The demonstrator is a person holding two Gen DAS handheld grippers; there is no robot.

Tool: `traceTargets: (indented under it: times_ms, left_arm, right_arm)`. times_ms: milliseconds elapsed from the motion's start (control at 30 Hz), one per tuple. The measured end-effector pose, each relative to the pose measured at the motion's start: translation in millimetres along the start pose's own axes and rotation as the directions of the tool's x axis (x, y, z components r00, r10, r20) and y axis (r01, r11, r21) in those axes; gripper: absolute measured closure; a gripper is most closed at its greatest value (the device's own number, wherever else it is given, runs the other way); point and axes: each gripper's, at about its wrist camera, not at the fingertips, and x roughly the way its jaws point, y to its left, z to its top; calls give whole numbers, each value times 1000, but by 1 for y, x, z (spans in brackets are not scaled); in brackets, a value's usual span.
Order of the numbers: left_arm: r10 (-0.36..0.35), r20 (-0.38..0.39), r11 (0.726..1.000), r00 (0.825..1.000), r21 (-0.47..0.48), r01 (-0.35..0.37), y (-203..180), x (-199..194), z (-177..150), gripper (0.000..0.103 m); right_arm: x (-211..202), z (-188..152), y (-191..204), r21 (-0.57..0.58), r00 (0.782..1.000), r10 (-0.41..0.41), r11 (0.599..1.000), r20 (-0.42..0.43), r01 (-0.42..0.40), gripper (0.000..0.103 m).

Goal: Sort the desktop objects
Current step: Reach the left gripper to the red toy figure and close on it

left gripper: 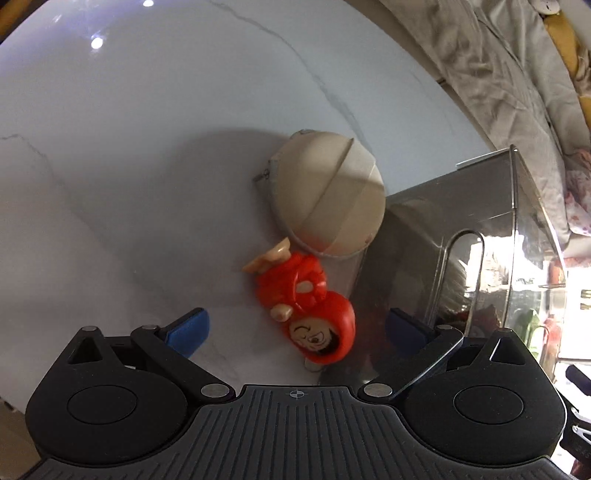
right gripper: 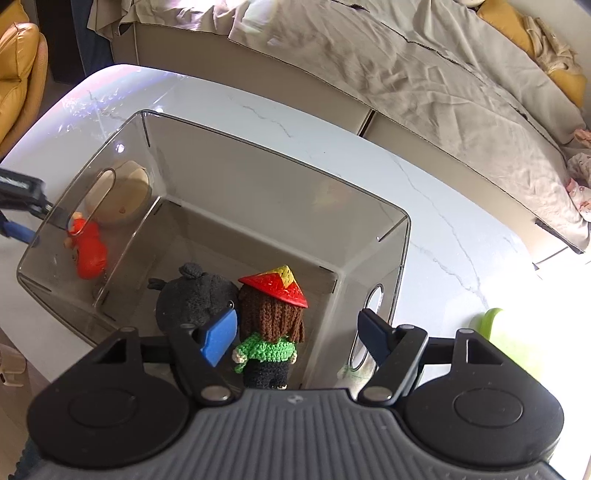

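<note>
A red hooded figurine (left gripper: pixel 306 306) lies on its side on the white marble table (left gripper: pixel 129 147). It touches a round beige pouch (left gripper: pixel 327 192) and lies beside the smoky clear box (left gripper: pixel 480 206). My left gripper (left gripper: pixel 295 330) hangs open over it, blue pads on either side, not touching. In the right wrist view a crochet doll (right gripper: pixel 271 332) with a red hat stands inside the box (right gripper: pixel 258 147) next to a black plush (right gripper: pixel 195 295). My right gripper (right gripper: pixel 297 338) is open above the doll, pads apart from it. The figurine (right gripper: pixel 88 247) and pouch (right gripper: pixel 118 195) show through the box wall.
A sofa under a grey cover (right gripper: pixel 406 74) runs along the table's far edge, with yellow cushions (right gripper: pixel 517 26). A green object (right gripper: pixel 495 328) sits on the table right of the box. One blue fingertip (right gripper: pixel 18 230) of the left gripper shows at the box's left.
</note>
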Motion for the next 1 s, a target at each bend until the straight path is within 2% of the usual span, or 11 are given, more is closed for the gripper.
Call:
traceTargets:
  times_ms: [133,333,433,533,600,733,767,833,933,1000]
  left_arm:
    - [-18,-35,999,999,-43,16,2,11,0,0]
    - [5,-76,997,997,-79,-11,10,21,-6,0]
    - [16,-68,997,998,-71,-20,10,20,-9,0]
    - [16,-64,998,998,-57,-20,10,19,-13,1]
    - [6,-65,999,998,-42,-9,11,18,-18,4]
    - [-55,-96,997,994,-50,51,15,16,-24,21]
    - [-57,-100,997,993,-52,52,15,17,-24,21]
    - [-58,-99,997,993,-48,53,16,16,-26,21]
    - [-64,-81,997,995,-41,60,17,15,-30,21]
    - [-76,-72,996,995,-46,72,13,22,-27,21]
  right_arm:
    - [2,1,1,-2,1000,0,1000,-6,0,26]
    - [4,0,5,-17,1000,13,1000,-10,-13,25]
    - [4,0,7,-10,1000,12,1000,-6,-12,25]
    - [-2,6,15,-22,999,8,1000,43,-7,25]
    - [-11,16,27,-65,997,13,998,74,-8,25]
    - [-30,38,54,-145,994,24,989,107,-8,22]
    - [-34,44,62,-171,993,28,985,114,-8,22]
    - [-45,56,79,-245,990,65,969,128,-32,22]
    - [-67,78,113,-351,971,165,931,171,-96,22]
    - [-75,89,136,-403,956,252,899,151,-174,19]
